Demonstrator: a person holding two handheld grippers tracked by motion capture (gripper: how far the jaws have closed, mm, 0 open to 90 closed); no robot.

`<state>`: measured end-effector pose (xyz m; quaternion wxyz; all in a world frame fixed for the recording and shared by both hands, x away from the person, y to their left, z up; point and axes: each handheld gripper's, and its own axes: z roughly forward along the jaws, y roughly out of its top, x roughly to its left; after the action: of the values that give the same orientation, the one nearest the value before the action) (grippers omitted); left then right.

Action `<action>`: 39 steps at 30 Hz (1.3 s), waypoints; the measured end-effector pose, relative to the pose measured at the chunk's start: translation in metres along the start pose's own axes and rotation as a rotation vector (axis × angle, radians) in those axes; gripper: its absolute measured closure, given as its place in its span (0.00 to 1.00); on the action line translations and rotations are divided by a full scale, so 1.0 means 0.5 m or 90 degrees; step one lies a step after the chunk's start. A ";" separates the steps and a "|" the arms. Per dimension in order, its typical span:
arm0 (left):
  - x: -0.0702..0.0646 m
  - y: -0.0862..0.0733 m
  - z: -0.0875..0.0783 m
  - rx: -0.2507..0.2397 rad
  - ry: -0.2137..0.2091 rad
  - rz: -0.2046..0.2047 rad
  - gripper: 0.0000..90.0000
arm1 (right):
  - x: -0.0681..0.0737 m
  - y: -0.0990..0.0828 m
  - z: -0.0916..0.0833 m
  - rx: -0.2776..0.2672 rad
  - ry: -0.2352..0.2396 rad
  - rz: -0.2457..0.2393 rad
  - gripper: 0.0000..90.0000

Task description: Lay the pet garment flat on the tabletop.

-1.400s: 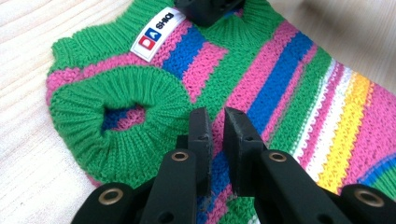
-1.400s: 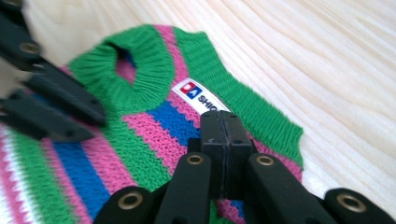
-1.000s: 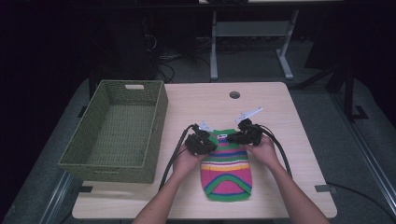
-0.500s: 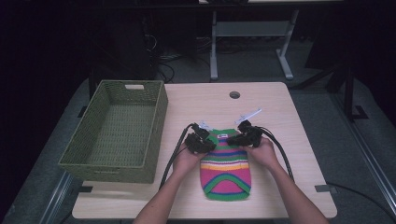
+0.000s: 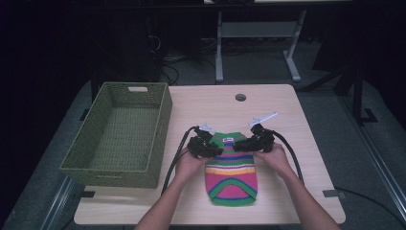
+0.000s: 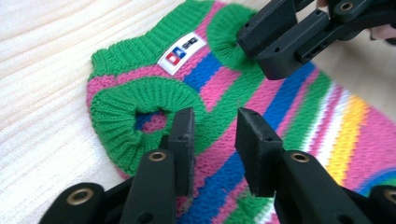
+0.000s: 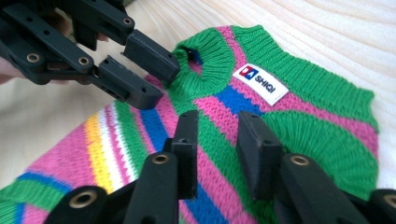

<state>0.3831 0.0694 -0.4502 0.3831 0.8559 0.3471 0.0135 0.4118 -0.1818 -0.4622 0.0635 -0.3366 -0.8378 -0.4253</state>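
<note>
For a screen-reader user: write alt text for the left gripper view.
An open left gripper hovers over a striped knit sweater lying flat on a pale wood table, beside a green cuff. The right gripper, also open, reaches in from the upper right.

Looks like a lab or recording studio to me. Pale wood surface (image 5: 287,124) with a round cable hole (image 5: 241,97) sits mid frame under a fixed light, everything around it dark. Grey carpet floor (image 5: 335,124) at the right of the frame. Top centre I see a metal stand's legs (image 5: 258,33) and loose cables (image 5: 167,62) on the floor. No home furniture visible.
</note>
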 end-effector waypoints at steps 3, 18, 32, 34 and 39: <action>-0.003 -0.005 -0.012 -0.006 -0.008 -0.004 0.66 | -0.007 -0.011 -0.023 -0.004 0.015 0.008 0.68; -0.014 -0.014 -0.041 -0.043 -0.035 -0.009 0.48 | -0.011 -0.045 -0.076 -0.021 0.026 0.015 0.60; -0.009 -0.033 -0.050 -0.039 -0.030 -0.023 0.41 | -0.014 -0.061 -0.097 -0.026 0.017 0.019 0.56; -0.010 -0.035 -0.052 -0.037 -0.029 -0.022 0.40 | -0.015 -0.063 -0.100 -0.030 0.014 0.017 0.55; -0.012 -0.037 -0.059 -0.039 -0.028 -0.019 0.39 | -0.015 -0.071 -0.105 -0.023 0.015 0.023 0.53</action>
<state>0.3593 0.0934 -0.4404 0.4167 0.8385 0.3510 -0.0002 0.3863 -0.2398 -0.4558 0.0752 -0.3477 -0.8230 -0.4429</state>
